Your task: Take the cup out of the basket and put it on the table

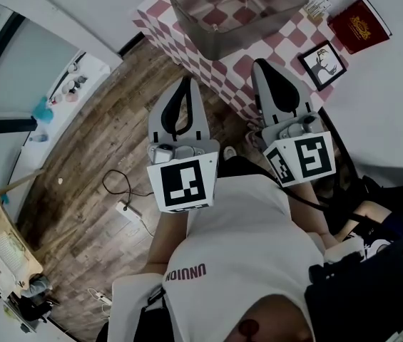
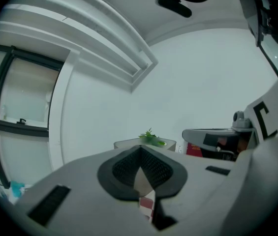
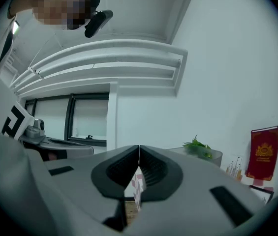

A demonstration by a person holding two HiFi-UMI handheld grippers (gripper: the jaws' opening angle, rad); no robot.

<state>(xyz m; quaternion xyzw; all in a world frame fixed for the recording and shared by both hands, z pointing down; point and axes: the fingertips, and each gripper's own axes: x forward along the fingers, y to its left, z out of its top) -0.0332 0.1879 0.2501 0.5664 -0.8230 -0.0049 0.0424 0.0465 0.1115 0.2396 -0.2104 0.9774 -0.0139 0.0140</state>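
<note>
A translucent grey basket (image 1: 235, 9) stands on the table with the pink-and-white checked cloth (image 1: 247, 70). No cup shows in any view. The checked cloth shows through the basket's bottom. My left gripper (image 1: 187, 80) is shut and empty, held level short of the table's near corner. My right gripper (image 1: 260, 64) is also shut and empty, its tips over the table's near edge, just short of the basket. In the left gripper view the shut jaws (image 2: 139, 147) point at the basket (image 2: 127, 143). The right gripper view shows its shut jaws (image 3: 139, 147) left of the basket (image 3: 211, 157).
A red book (image 1: 360, 23) and a framed picture (image 1: 322, 64) lie right of the basket. Green leaves (image 3: 198, 146) show at the basket's far rim. On the wooden floor at the left lies a power strip with a cable (image 1: 125, 208). A window runs along the left wall.
</note>
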